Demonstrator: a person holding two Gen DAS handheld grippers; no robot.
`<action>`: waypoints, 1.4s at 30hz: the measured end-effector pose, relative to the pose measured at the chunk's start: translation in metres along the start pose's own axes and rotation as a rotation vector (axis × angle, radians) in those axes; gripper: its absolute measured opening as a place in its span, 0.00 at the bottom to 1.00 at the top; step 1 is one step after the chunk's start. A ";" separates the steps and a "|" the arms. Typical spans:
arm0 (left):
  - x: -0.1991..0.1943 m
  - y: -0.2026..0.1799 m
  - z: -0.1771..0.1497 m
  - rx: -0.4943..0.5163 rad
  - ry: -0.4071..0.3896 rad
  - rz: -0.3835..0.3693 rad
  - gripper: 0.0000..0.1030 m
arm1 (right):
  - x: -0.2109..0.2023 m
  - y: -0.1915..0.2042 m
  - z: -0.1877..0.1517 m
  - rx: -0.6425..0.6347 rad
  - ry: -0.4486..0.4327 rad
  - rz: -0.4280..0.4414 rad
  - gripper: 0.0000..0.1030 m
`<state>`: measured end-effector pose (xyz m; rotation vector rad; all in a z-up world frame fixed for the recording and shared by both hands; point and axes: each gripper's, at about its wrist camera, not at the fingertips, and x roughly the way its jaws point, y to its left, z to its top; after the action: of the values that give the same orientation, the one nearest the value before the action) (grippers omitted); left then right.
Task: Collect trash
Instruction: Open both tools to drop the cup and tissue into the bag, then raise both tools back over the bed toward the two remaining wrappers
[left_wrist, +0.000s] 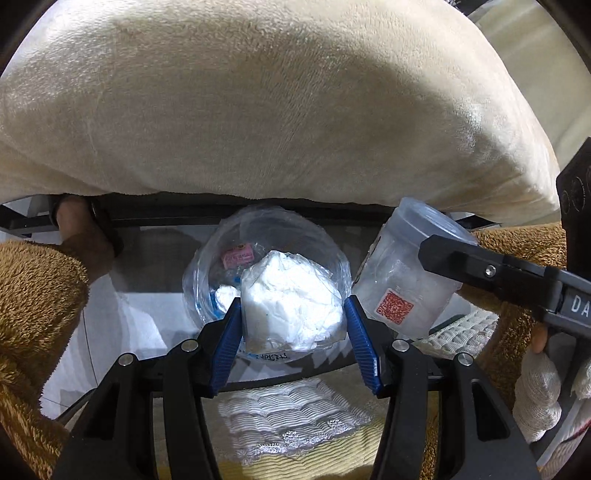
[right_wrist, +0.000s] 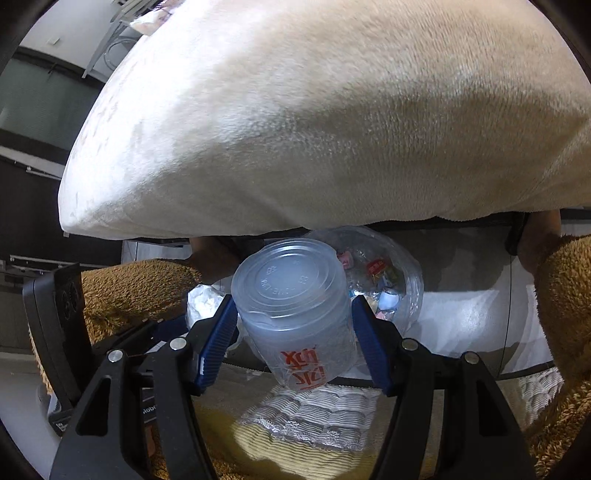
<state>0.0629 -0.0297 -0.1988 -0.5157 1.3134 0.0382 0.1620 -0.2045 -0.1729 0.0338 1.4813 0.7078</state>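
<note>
The right gripper (left_wrist: 436, 254) shows white letters "DA" on its black body, cut off at the frame edge. The clear plastic cup (right_wrist: 295, 314) carries red lettering, upside down and unreadable, and an orange QR code; its base has embossed characters too faint to read.

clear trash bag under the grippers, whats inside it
Inside the clear trash bag the right wrist view shows small red, pink and white wrappers. The plastic cup and white wad, each clamped by a gripper, cover the rest.
</note>
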 end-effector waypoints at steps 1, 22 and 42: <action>0.001 0.000 -0.001 0.003 0.002 0.004 0.52 | 0.002 -0.001 0.001 0.008 0.006 -0.002 0.62; 0.002 -0.003 -0.003 0.006 0.018 -0.004 0.70 | 0.001 -0.009 0.005 0.072 0.011 0.028 0.72; -0.059 -0.018 -0.013 0.101 -0.236 0.003 0.70 | -0.054 0.014 -0.016 -0.080 -0.191 0.042 0.72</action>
<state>0.0404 -0.0358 -0.1399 -0.4102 1.0798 0.0335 0.1453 -0.2233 -0.1209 0.0700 1.2721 0.7759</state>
